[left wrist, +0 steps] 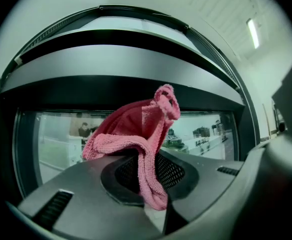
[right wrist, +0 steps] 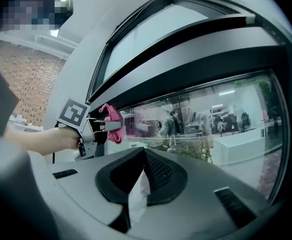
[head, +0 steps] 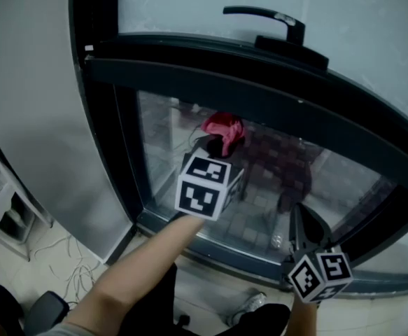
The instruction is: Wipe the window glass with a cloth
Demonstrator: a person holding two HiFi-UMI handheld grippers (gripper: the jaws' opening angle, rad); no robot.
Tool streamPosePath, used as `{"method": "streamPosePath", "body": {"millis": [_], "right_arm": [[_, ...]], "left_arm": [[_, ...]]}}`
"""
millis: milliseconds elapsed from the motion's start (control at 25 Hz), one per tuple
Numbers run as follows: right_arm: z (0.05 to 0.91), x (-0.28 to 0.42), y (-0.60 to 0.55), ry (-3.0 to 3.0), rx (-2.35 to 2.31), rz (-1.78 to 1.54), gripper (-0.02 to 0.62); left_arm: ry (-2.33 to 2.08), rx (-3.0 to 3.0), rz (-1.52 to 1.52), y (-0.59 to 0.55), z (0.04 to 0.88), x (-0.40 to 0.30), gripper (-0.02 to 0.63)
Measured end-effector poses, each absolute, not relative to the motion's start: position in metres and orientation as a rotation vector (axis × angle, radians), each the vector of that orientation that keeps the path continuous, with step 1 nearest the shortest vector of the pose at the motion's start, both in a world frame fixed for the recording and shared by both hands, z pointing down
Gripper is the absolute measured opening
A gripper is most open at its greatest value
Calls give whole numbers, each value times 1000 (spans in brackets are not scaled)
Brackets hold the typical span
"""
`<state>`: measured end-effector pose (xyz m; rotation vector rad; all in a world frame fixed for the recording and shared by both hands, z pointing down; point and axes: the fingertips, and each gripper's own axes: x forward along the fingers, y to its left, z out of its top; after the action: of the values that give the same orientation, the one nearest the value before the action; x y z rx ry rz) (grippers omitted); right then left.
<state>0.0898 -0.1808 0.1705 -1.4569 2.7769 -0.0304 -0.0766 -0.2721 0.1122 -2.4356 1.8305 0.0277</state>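
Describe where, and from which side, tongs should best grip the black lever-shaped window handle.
Likely the straight bar of the black lever-shaped window handle, near its free left end. It lies level and stands clear of the dark window frame, so come straight on, one jaw above, one below. The bulky base at its right gives no gap.

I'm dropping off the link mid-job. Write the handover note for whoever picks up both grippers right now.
Left gripper: shut on the pink cloth, held at the upper left of the lower window glass, just under the dark crossbar. Contact with the glass can't be confirmed.
Right gripper: jaws together, nothing held as far as shows, low at the right, pointing at the same pane.
Done: cloth is in the grip and at the pane. No wiped patch can be made out.
Left: probably press the cloth on and sweep right and down across the pane.
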Motion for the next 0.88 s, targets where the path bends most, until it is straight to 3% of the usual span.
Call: {"method": "streamPosePath", "body": {"millis": [880], "right_arm": [[173,227,-143,2582,-1752,-150,-9]], "left_arm": [[1434,-2669,-4,-257,107,132,55]]}}
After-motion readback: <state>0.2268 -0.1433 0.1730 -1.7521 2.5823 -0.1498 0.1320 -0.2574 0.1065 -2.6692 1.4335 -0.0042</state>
